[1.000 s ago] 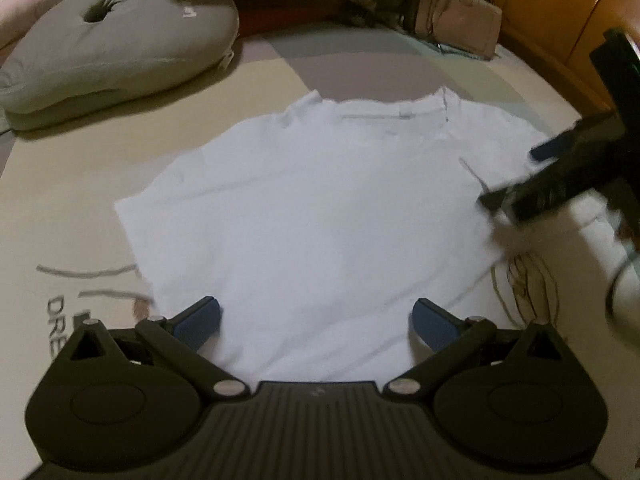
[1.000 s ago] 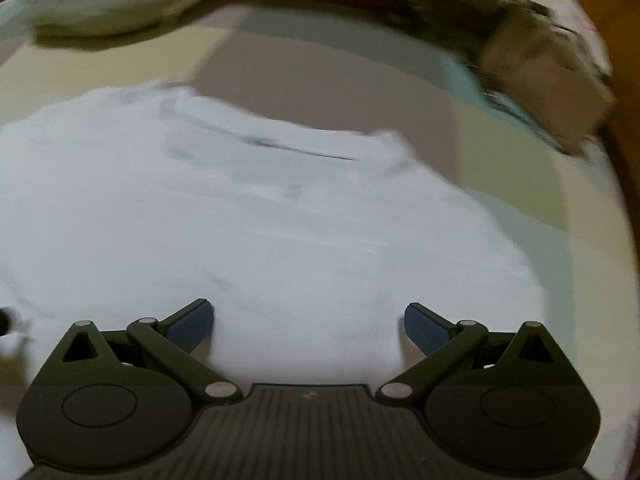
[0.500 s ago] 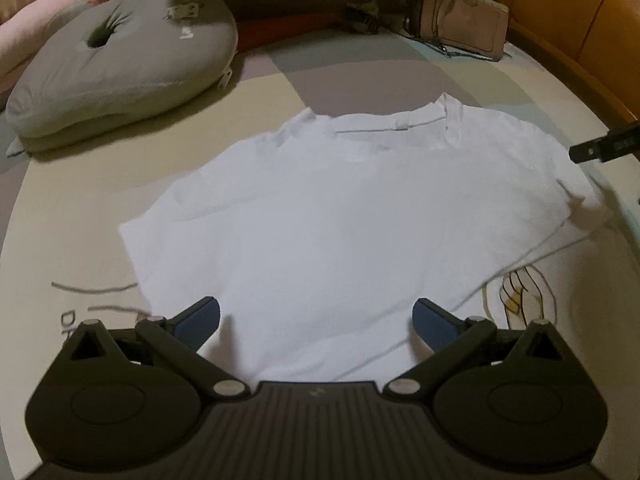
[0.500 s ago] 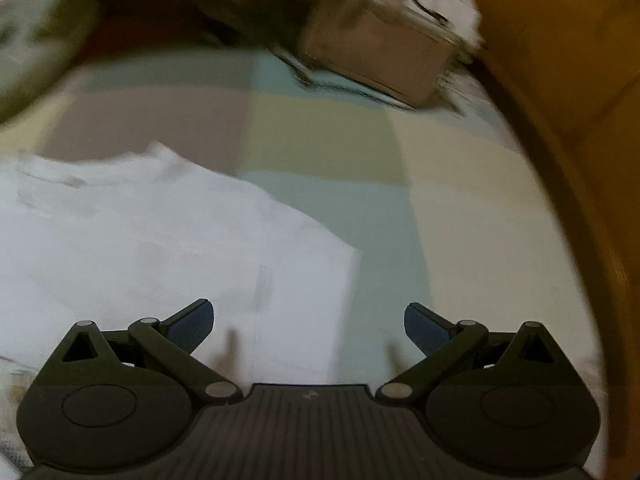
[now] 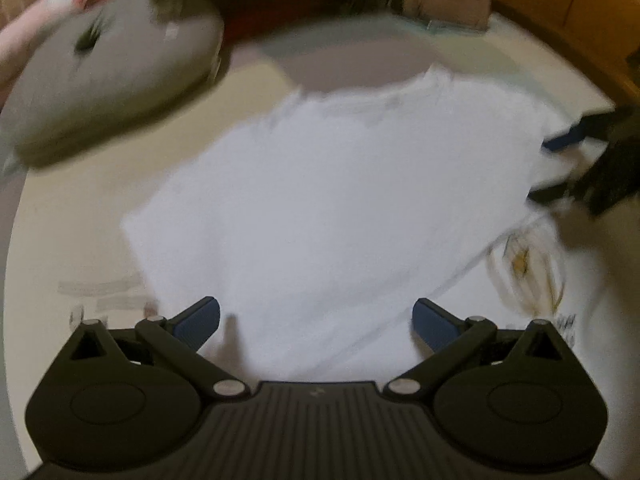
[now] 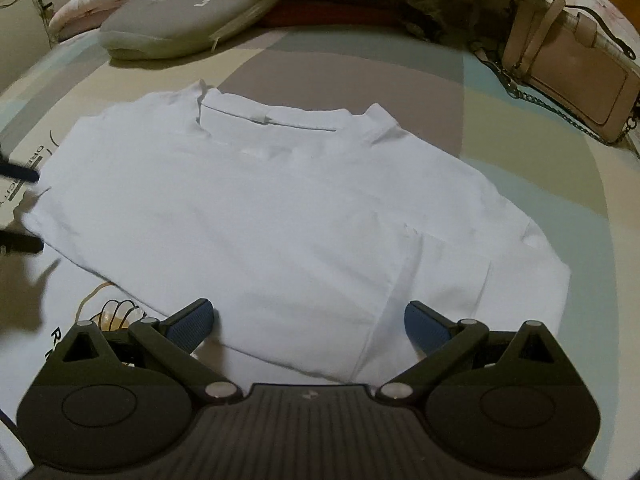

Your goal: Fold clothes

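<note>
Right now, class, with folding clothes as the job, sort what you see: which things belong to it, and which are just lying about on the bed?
Part of the job:
white T-shirt, spread flat
left gripper, open
right gripper, open

Lying about:
grey cushion
pink pillow
beige handbag with chain strap
patterned bedsheet

white T-shirt, spread flat on bed, collar away

The left gripper is hovering wide open over a white shirt. The right gripper is reaching its sleeve edge.
</note>
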